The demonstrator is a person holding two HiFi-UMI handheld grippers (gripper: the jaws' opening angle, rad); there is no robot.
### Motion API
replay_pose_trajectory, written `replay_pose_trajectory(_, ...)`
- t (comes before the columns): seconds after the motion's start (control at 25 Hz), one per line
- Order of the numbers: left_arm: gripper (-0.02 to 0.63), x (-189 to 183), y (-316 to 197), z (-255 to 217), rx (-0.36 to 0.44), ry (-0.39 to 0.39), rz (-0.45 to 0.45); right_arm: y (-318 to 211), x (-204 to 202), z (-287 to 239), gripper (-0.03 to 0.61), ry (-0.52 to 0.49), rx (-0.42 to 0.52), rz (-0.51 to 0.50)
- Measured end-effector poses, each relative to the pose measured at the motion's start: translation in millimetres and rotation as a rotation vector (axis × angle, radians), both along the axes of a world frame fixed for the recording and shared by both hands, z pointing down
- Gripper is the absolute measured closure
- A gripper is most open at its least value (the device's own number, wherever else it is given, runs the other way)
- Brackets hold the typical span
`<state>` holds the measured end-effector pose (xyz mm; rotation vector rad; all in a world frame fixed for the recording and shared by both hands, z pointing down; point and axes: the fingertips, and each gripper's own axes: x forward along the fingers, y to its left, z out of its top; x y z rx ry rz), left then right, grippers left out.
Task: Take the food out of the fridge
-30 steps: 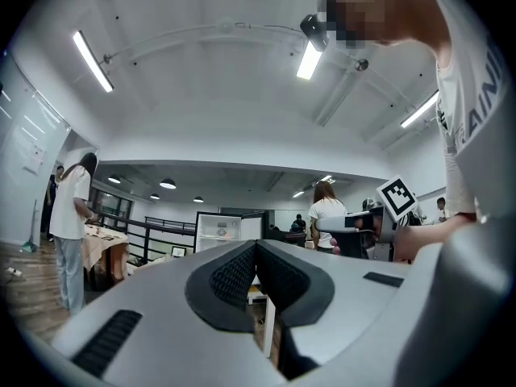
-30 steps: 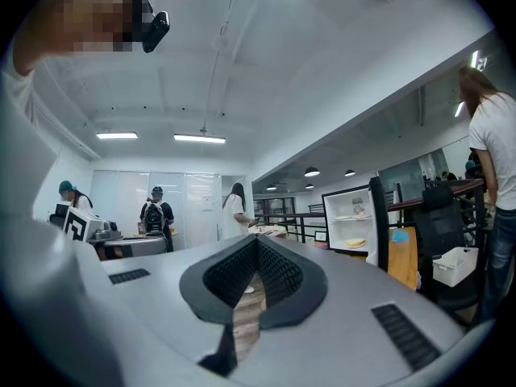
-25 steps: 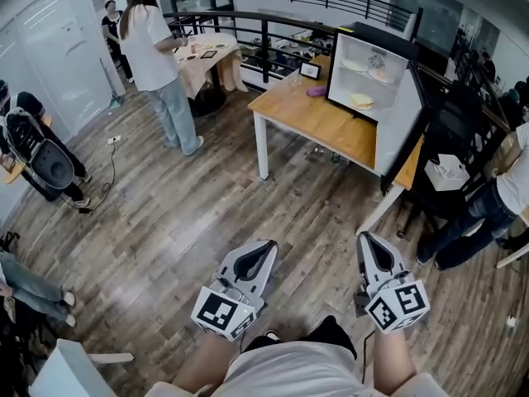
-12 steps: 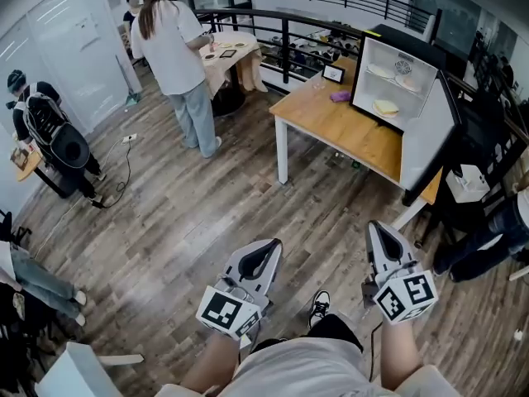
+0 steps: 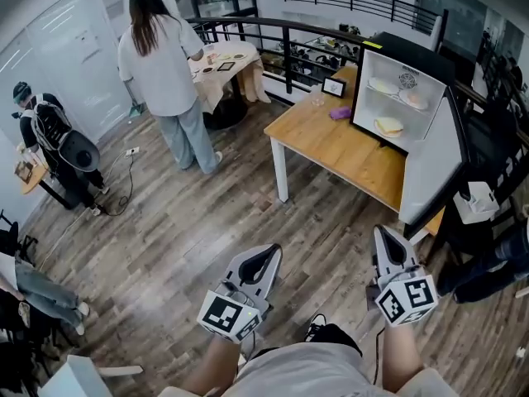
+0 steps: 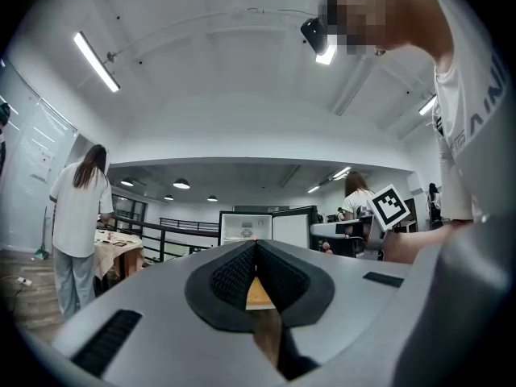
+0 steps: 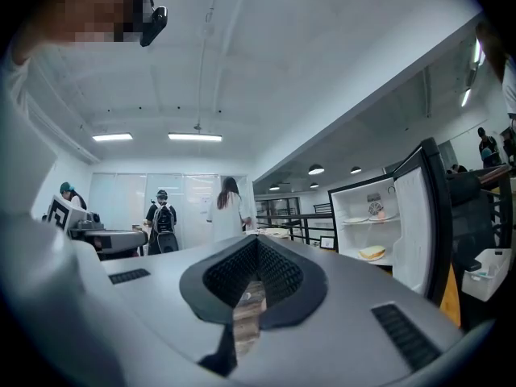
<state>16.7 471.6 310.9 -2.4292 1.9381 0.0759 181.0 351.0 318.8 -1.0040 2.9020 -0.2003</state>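
A grey-brown plank floor [image 5: 165,246] is seen around a pale wooden table [image 5: 331,143], on which a boxy white-lined fridge [image 5: 431,165] stands open. The food [image 5: 388,126] — flat, pale pieces — is laid on its shelves, well apart from the left tool [image 5: 266,251] and right tool [image 5: 386,231], both pressed together, empty.

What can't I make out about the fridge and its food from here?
1. Head view: the upper-shelf food is too small to identify, just pale shapes.
2. Left gripper view: the lower part of the fridge is hidden behind the left gripper, whose own body blocks it.
3. Head view: the purple thing on the table is too small to name.
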Motion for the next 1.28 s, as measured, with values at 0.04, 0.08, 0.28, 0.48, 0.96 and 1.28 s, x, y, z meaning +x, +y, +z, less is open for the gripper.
replay_pose_trajectory(0.04, 0.604, 0, -13, 1, -0.003, -0.001, -0.004, -13, 1, 2, 0.558, 0.011, 0.005, 0.005)
replay_pose_trajectory(0.08, 0.604, 1, -26, 1, -0.006, -0.002, -0.008, -26, 1, 4, 0.558, 0.025, 0.013, 0.007)
replay_pose_trajectory(0.28, 0.604, 6, -86, 10, -0.036, -0.01, -0.034, -81, -7, 10, 0.558, 0.044, 0.029, -0.045)
replay_pose_trajectory(0.48, 0.604, 5, -124, 16, -0.061, -0.016, -0.038, -119, -10, 19, 0.558, 0.028, -0.007, -0.055)
replay_pose_trajectory(0.96, 0.604, -16, -231, 32, -0.046, -0.004, 0.113, -201, -20, 32, 0.558, 0.049, -0.014, 0.075)
replay_pose_trajectory(1.28, 0.604, -80, -317, 20, -0.026, 0.001, 0.24, -263, -67, 17, 0.558, 0.081, -0.013, 0.221)
